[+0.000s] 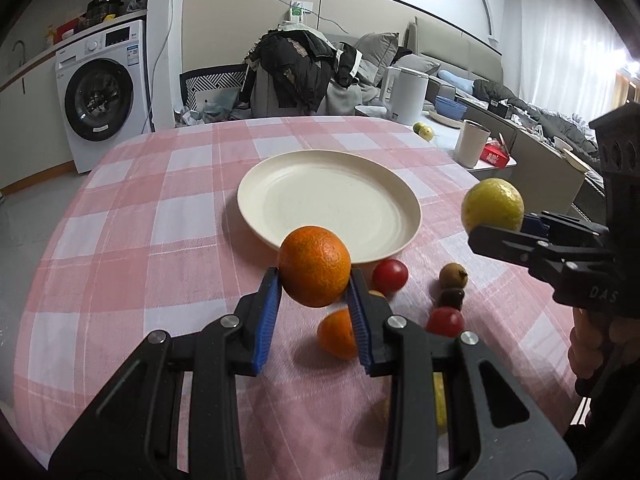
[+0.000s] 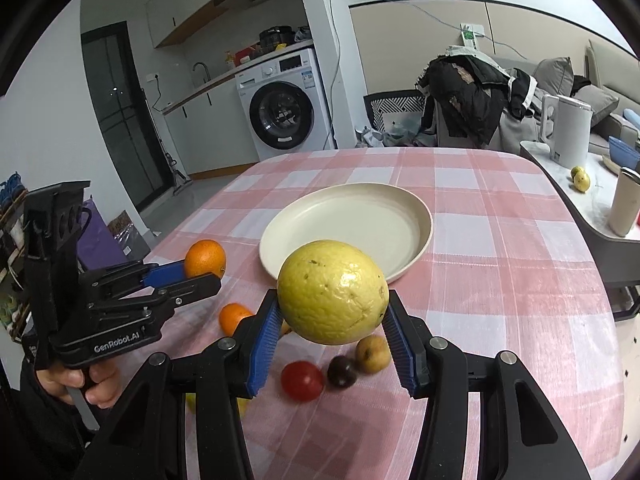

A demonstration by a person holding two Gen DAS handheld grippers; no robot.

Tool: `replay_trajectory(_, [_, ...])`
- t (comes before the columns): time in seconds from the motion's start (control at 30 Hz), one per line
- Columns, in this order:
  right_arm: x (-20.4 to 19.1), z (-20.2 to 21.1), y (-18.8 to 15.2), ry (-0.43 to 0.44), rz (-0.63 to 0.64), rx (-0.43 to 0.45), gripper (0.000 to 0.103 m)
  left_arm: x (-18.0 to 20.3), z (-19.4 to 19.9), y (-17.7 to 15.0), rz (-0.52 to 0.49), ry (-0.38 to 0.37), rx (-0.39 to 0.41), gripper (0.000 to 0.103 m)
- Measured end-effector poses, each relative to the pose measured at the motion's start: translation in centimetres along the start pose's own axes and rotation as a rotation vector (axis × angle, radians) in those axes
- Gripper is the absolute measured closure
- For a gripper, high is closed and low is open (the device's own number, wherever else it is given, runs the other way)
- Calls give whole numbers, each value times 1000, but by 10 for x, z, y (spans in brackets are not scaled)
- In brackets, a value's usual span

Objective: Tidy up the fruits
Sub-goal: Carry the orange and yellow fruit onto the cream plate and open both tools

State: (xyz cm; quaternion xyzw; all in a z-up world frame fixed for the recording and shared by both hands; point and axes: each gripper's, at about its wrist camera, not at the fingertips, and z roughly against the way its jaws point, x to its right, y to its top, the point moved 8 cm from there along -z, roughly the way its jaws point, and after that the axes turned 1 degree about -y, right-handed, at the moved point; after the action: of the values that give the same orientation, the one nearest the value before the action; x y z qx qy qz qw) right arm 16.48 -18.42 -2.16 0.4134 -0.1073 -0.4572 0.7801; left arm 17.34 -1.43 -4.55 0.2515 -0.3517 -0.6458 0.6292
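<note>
Pink-and-white checked cloth (image 1: 140,216) covers the table, with a washer (image 1: 106,92) behind at ten o'clock. My left gripper (image 1: 316,280) is clamped on an orange (image 1: 315,266), lifted just short of the cream plate (image 1: 280,208) at twelve o'clock. My right gripper (image 2: 332,300) pinches a yellow citrus (image 2: 333,292) above the cloth, before the plate's near rim. Loose on the cloth lie a second orange (image 1: 337,334), two red tomatoes (image 1: 390,276), a dark fruit (image 1: 452,298) and a brownish one (image 1: 453,275). Seen from the right wrist, my left gripper's body reads "GenRobot.AI".
</note>
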Motion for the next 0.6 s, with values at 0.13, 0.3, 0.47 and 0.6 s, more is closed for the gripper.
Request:
replay_trajectory(0.13, [5,-11,8,-4,-1,-15,52,-2,-13,7,5,0,-6,73])
replay_trajectory(0.3, [6,-30,14,9,-2,-45,52,-3,-28,18,11,0,-10,73])
replay_trajectory(0.47, [6,-48,16,2,4,-73,52,-1,-45,28,0,6,-22,73])
replay_trajectory(0.6, [9,-57,17,-5,4,-83,52,-1,-58,32,-8,13,-33,73])
